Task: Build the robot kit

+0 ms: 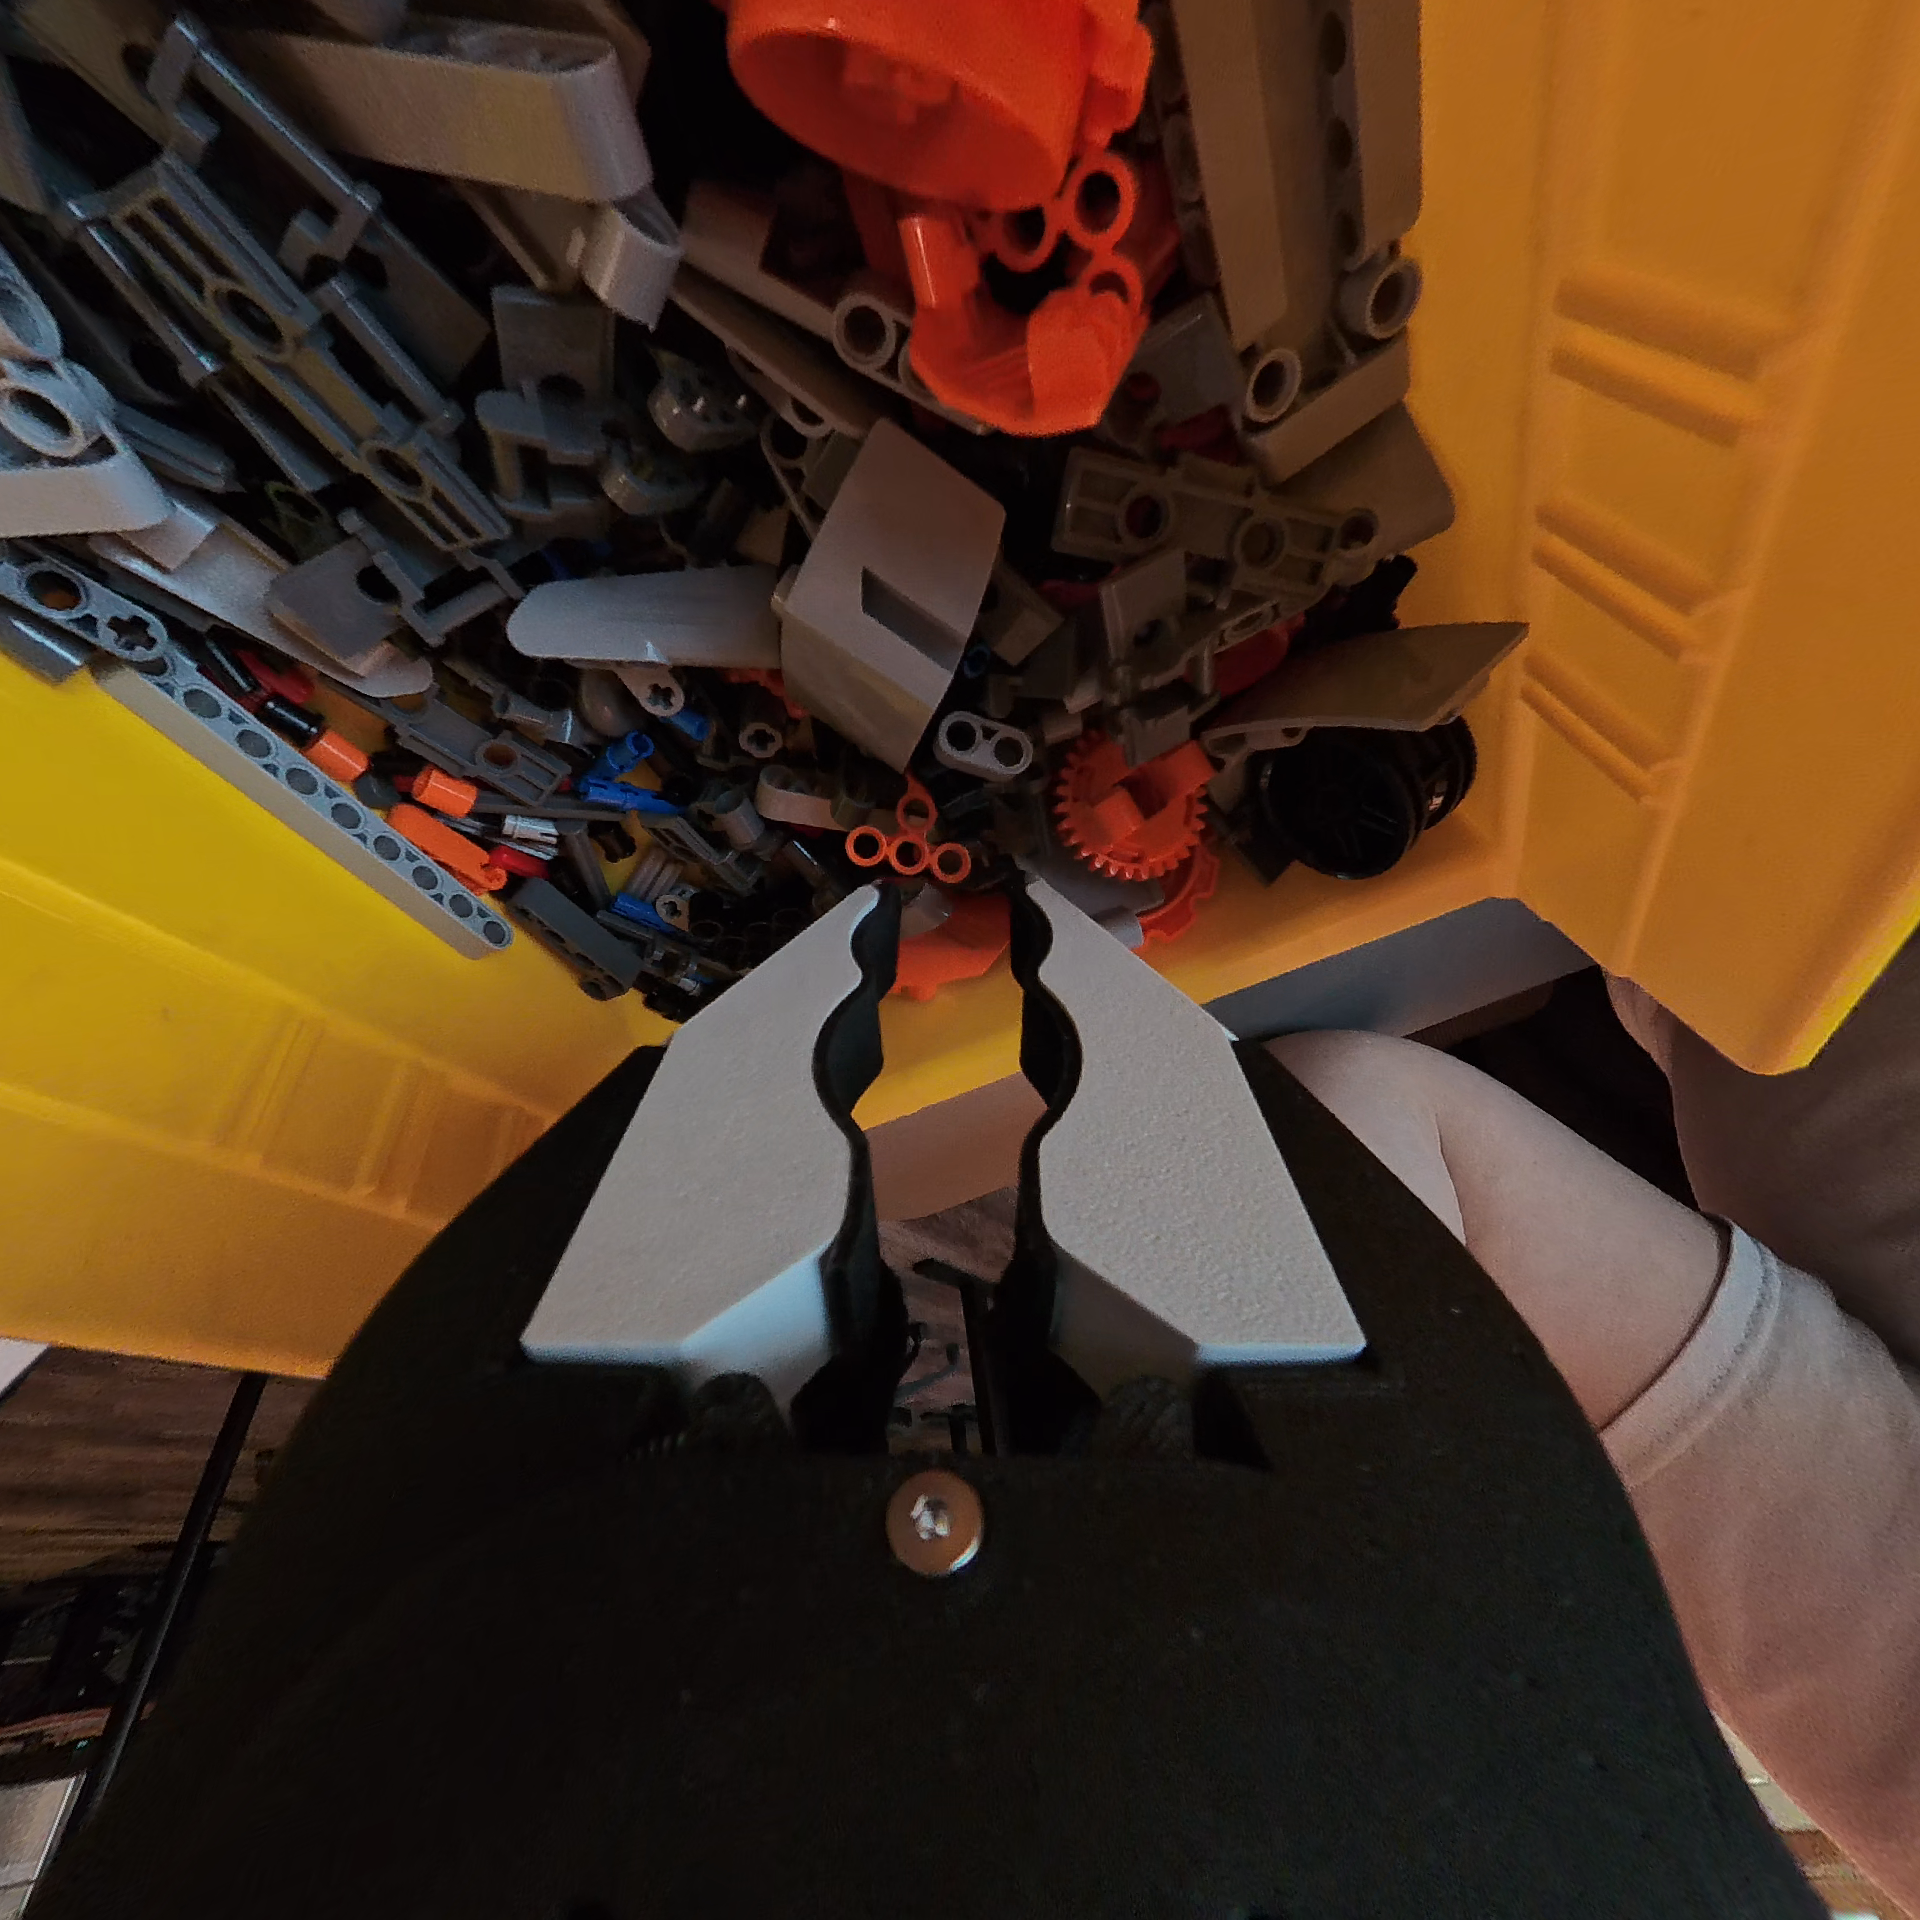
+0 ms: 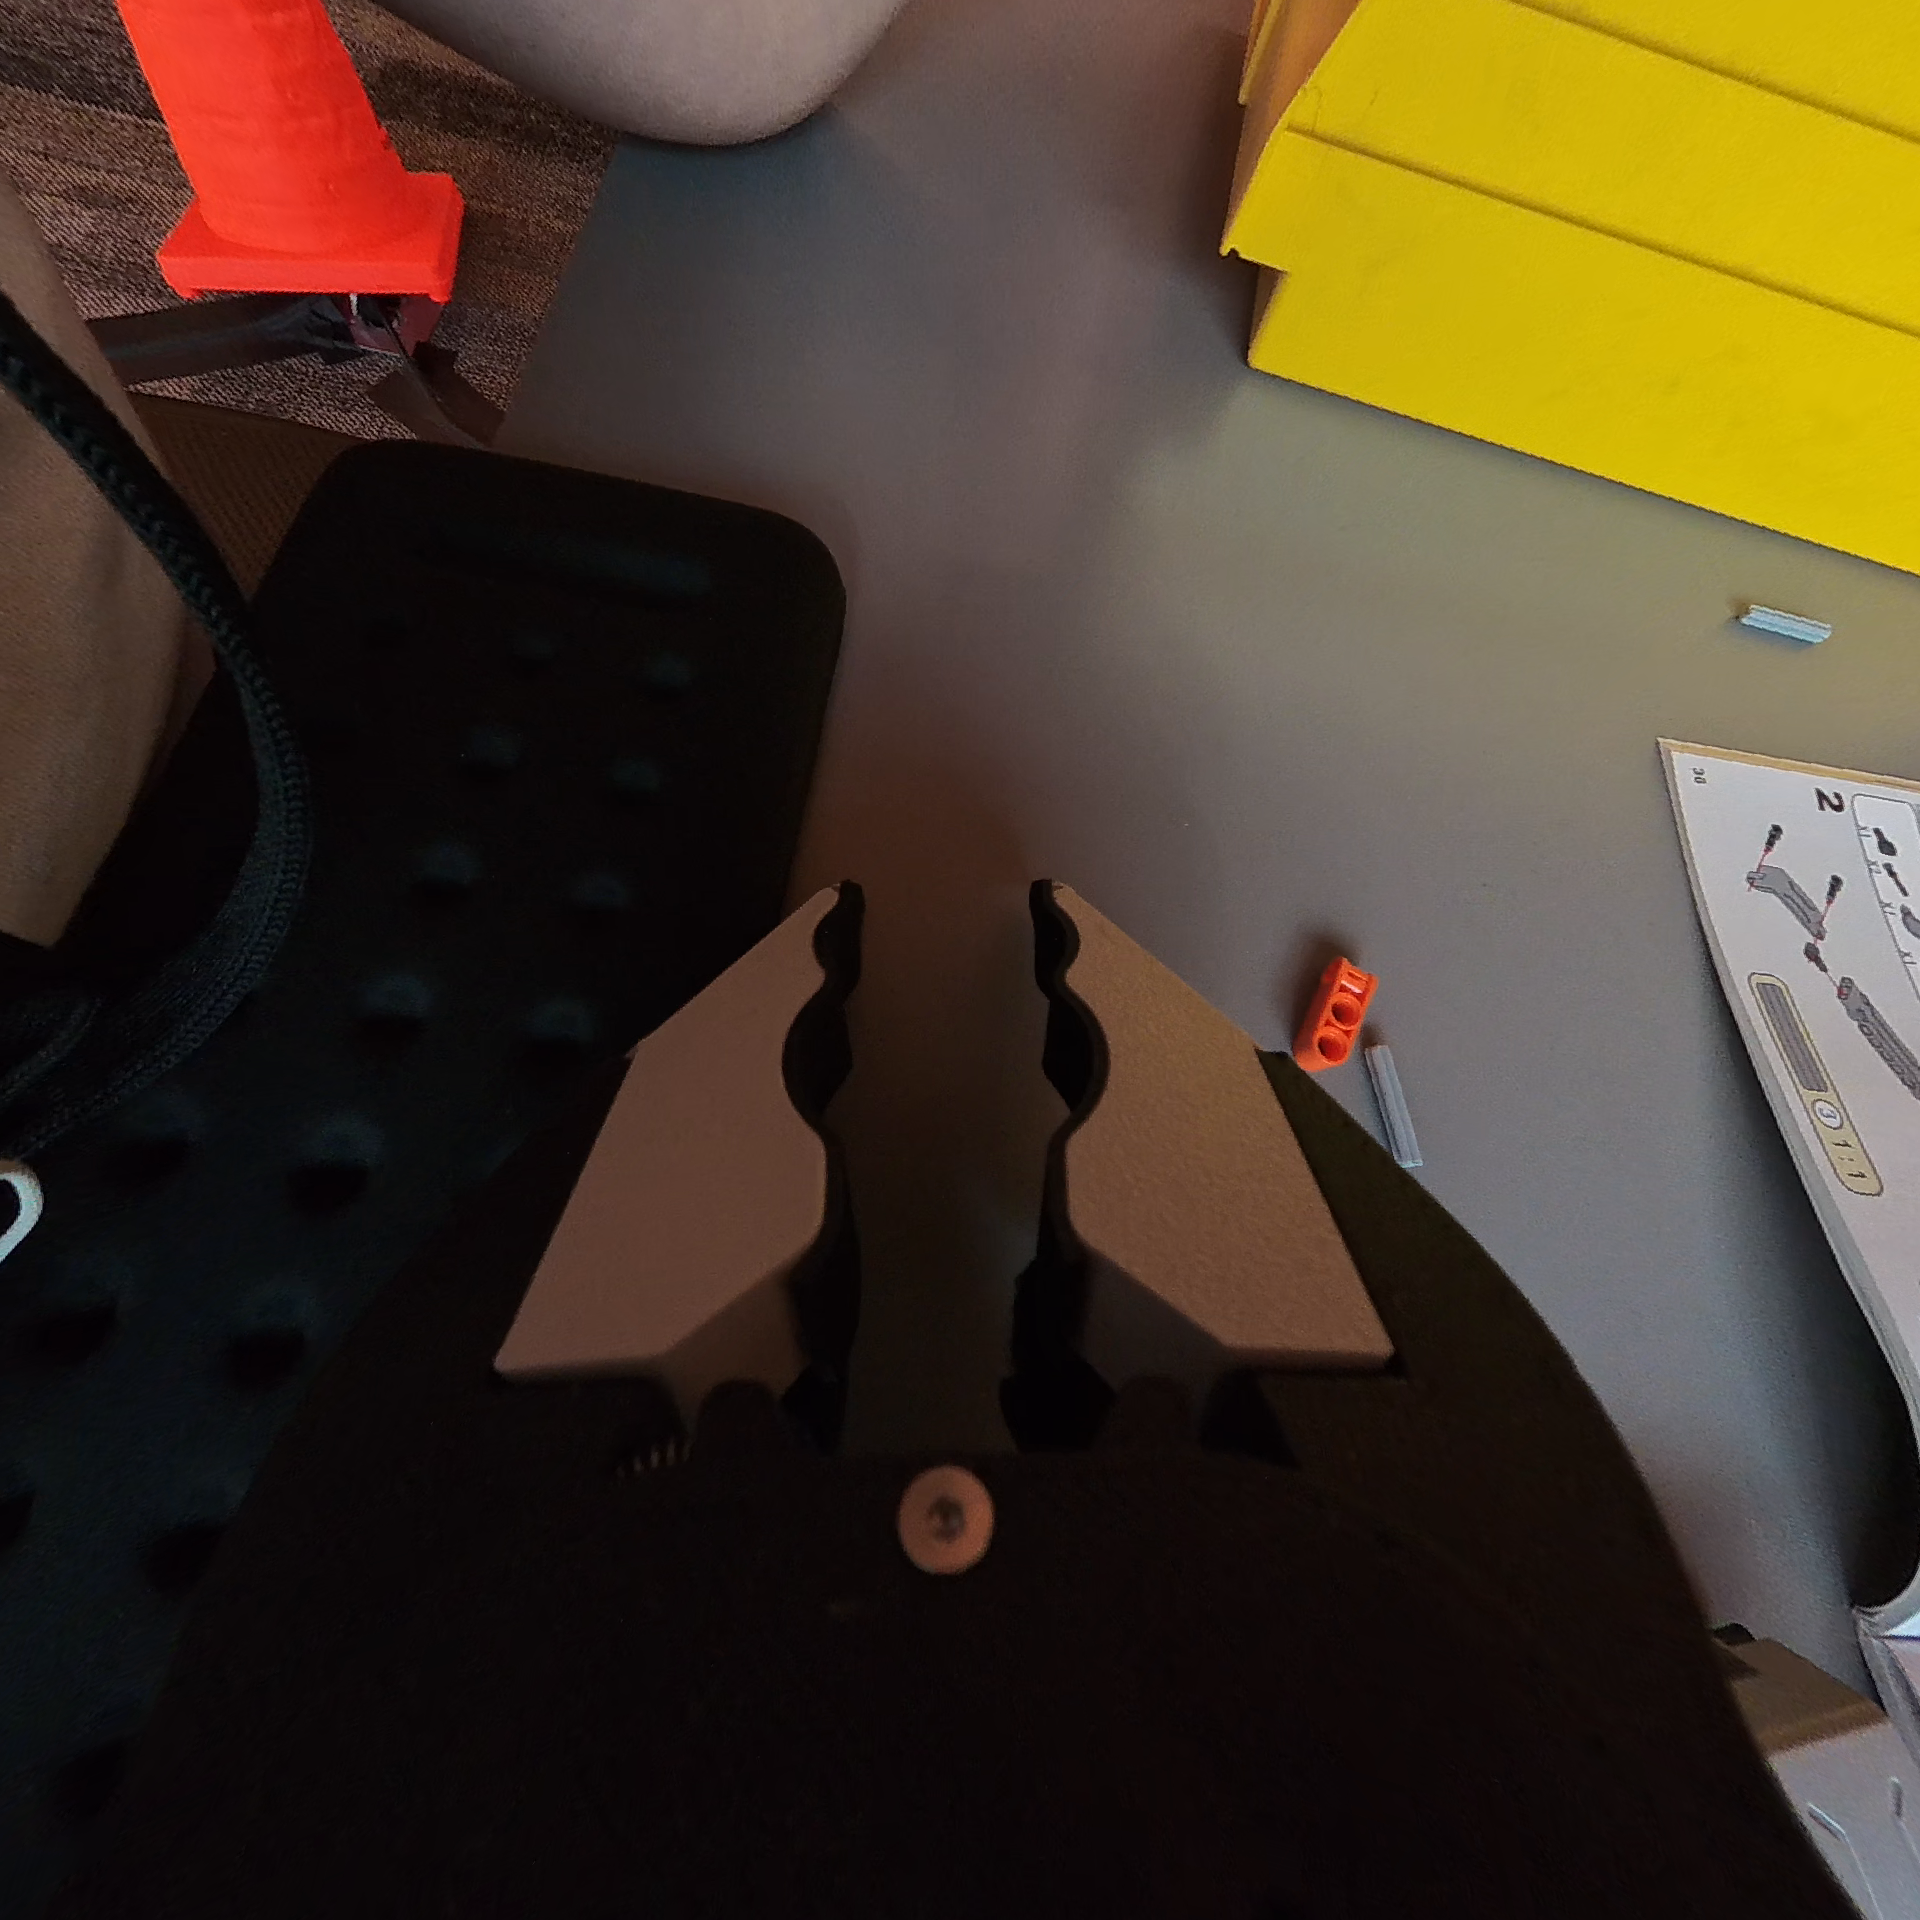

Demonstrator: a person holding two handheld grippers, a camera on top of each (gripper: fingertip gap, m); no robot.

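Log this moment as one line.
left gripper: open, over parts in yellow bin | right gripper: open, empty, above grey table | orange brick: on table

Our left wrist view peers closely into the bin [image 1: 1662, 520]; our right looks down on the table [image 2: 1039, 520], bin [image 2: 1558, 260] shared.

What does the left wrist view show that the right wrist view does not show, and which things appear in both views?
Only the left wrist view shows inside the yellow bin: a pile of grey building pieces, an orange gear and a black wheel, with the open left gripper at the pile.

Only the right wrist view shows the open right gripper over a grey table, a small orange brick, an instruction booklet and an orange cone.

Both show yellow bin plastic and a gripper with nothing between its fingers.
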